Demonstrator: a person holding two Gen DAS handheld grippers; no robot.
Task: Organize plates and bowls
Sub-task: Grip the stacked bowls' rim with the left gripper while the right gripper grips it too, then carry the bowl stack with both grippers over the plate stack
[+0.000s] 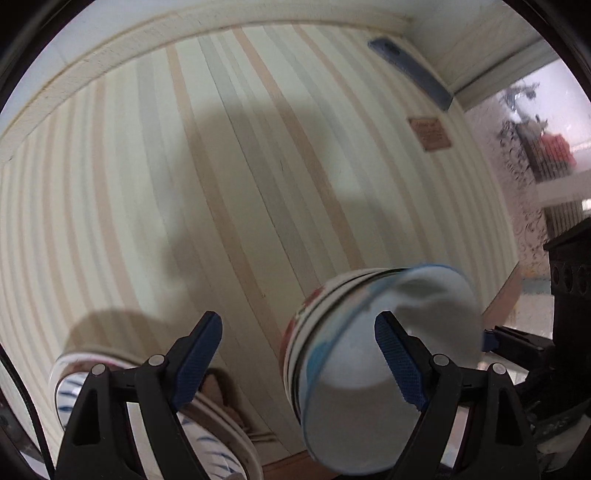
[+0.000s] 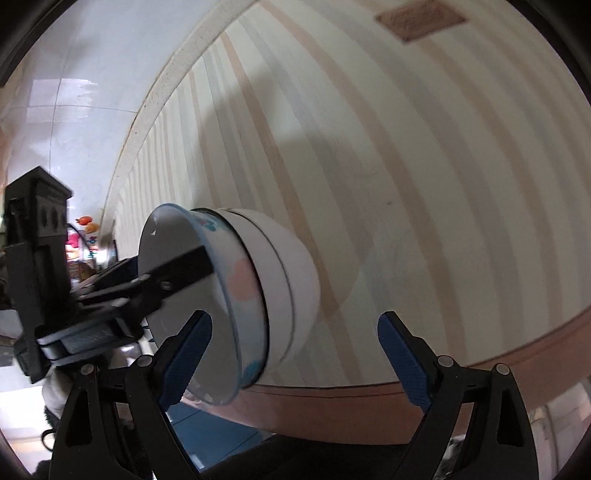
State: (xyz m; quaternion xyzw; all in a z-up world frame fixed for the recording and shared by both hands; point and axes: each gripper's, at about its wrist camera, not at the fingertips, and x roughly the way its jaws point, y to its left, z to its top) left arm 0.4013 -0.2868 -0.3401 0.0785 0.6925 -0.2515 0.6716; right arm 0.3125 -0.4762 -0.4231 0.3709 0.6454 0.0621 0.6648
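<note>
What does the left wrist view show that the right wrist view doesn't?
Left wrist only: a blue-striped dish under the open left tongs, and a blue bar at the table's far edge.
Right wrist only: white tiles beyond the table, and a side-on look at one left-tong finger reaching inside the top bowl.
Both: the stacked bowls, the striped tablecloth and its brown label.

Carrying the dishes: a striped table (image 1: 229, 177). Resting on it: a stack of bowls (image 1: 332, 325), a blue-patterned plate (image 1: 85, 391), a blue bar (image 1: 410, 74), a brown label (image 1: 430, 133).
</note>
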